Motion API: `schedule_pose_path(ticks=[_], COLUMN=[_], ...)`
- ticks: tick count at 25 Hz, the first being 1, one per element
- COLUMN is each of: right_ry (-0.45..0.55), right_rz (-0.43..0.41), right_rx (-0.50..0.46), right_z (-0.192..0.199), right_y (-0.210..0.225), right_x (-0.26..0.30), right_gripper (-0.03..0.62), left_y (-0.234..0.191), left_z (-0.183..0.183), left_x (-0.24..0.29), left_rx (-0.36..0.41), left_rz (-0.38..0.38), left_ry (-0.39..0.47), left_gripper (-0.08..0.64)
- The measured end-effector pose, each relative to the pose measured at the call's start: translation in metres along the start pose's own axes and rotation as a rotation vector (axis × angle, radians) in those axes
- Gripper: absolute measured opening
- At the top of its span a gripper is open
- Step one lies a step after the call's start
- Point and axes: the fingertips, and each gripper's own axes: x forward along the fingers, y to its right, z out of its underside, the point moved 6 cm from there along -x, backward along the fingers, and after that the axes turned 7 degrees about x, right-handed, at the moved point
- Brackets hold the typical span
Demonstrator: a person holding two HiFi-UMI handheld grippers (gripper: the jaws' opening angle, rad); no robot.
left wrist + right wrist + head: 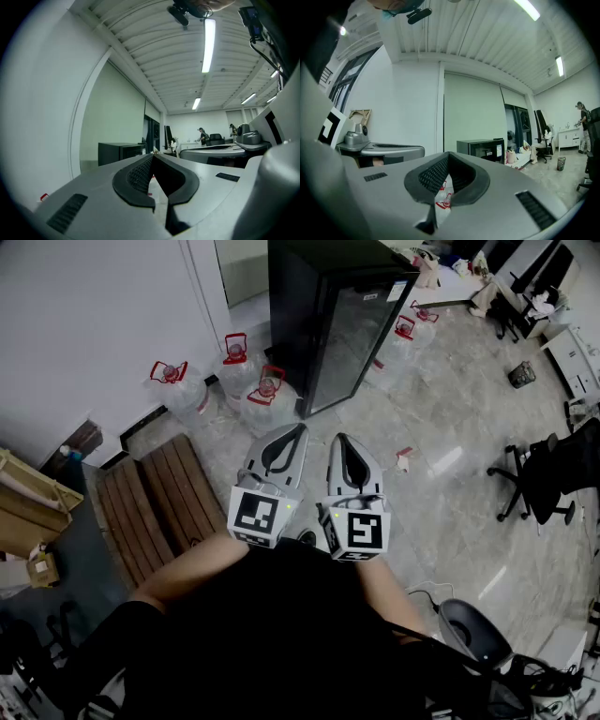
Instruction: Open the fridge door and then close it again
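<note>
Approach is the step in hand. The fridge (347, 315) stands well away from both grippers with its dark door shut, and water jugs (267, 395) crowd the floor beside it. The left gripper (298, 432) and right gripper (341, 439) are held side by side, each with jaws closed tip to tip on nothing. I would walk up clear of the jugs and part one gripper's jaws before reaching the door's free edge. No handle can be made out. Only the head view shows the floor before the fridge. The right gripper view adds a label on the fridge front, and the left gripper view shows people far beyond the fridge.
</note>
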Motion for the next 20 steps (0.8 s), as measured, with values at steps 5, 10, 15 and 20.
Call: schedule_pose_path(ticks=[5, 10, 15, 20], right_ry=[-0.011, -0.012, -0.018, -0.003], right_rz=[-0.005, -0.02, -0.052, -0.087], right_rx=[0.006, 0.024, 0.062, 0.082], right_z=[0.007, 0.006, 0.01, 0.012], right_y=[0.009, 0.023, 0.04, 0.055], right_x=[-0.007, -0.011, -0.018, -0.027], right_gripper=[0.015, 0.015, 0.015, 0.015], left_y=[0.014, 0.025, 0.042, 0.061], left_z=[0.002, 0.0, 0.001, 0.003], left_x=[0.002, 0.007, 0.011, 0.014], left_rx=[0.0, 0.005, 0.014, 0.014], left_rz=[0.001, -0.02, -0.049, -0.077], left_ry=[-0.005, -0.015, -0.026, -0.039], left_gripper=[0.006, 0.006, 0.006, 0.006])
